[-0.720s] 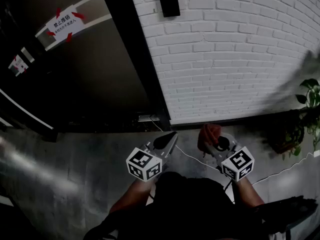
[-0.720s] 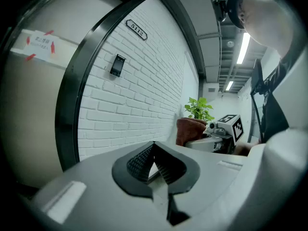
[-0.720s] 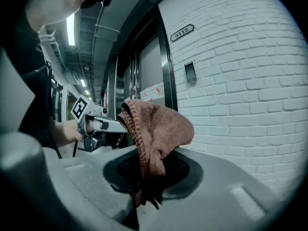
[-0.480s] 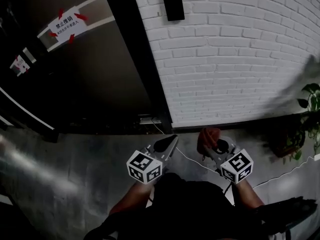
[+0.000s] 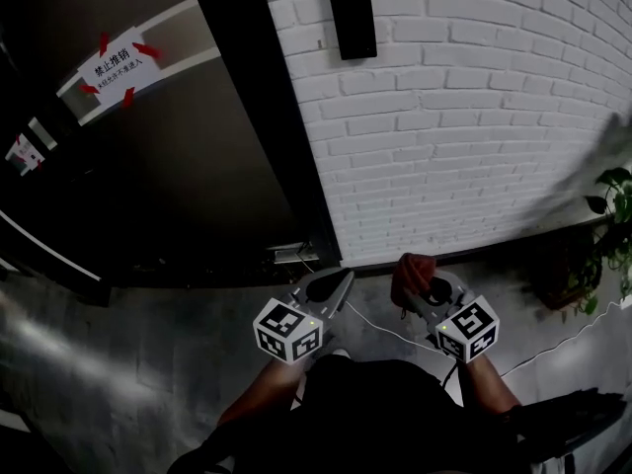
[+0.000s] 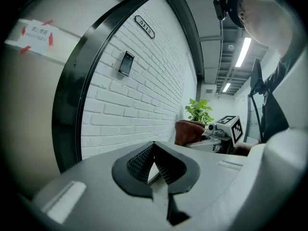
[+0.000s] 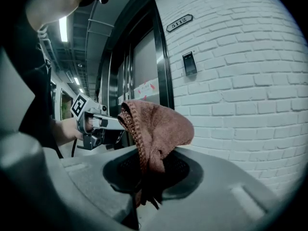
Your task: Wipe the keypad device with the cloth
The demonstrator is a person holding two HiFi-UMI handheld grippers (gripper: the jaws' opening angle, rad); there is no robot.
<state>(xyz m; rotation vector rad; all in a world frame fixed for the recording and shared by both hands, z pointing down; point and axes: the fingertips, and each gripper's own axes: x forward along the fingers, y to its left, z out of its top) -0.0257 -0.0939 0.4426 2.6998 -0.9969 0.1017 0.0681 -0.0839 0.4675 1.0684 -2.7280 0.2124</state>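
Note:
The keypad device is a small black box mounted high on the white brick wall, just right of the dark door frame. It also shows in the left gripper view as the keypad device and in the right gripper view as the keypad device. My right gripper is shut on a reddish-brown cloth, which bunches up above the jaws as the cloth. My left gripper is shut and holds nothing, its pads meeting at the tip. Both grippers hang low, far below the keypad.
A dark door frame and a glass door with a red-arrowed sign stand left of the wall. A potted plant sits at the right. A white cable runs over the grey floor. A number plate hangs above the keypad.
The head view has shifted so the keypad sits lower and fuller in the picture. Both grippers stay in about the same place, the cloth still held.

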